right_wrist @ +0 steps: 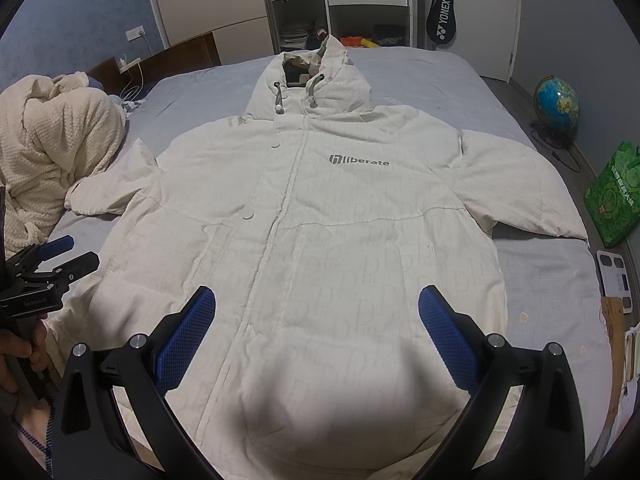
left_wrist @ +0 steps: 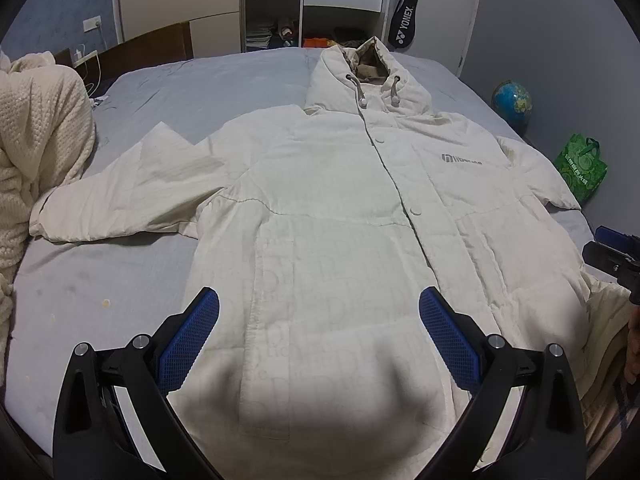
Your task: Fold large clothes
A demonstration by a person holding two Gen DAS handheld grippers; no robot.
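My left gripper (left_wrist: 319, 312) has its ribbed blue fingers (left_wrist: 192, 340) spread wide, holding nothing, above the hem of the quilted cream jacket (left_wrist: 340, 220). The jacket lies flat and face-up ahead of both pairs of fingers on the smooth grey bed (left_wrist: 192, 80), hood farthest away. My right gripper (right_wrist: 317, 312) hovers equally wide and empty over the hem's other half.

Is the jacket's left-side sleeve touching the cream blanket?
Cannot tell. In the left wrist view the sleeve cuff ends right at the blanket, with no plain gap or contact.

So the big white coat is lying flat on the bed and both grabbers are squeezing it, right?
Not quite. The coat does lie flat on the bed, but the left gripper and right gripper are open, holding nothing; each wrist view shows this.
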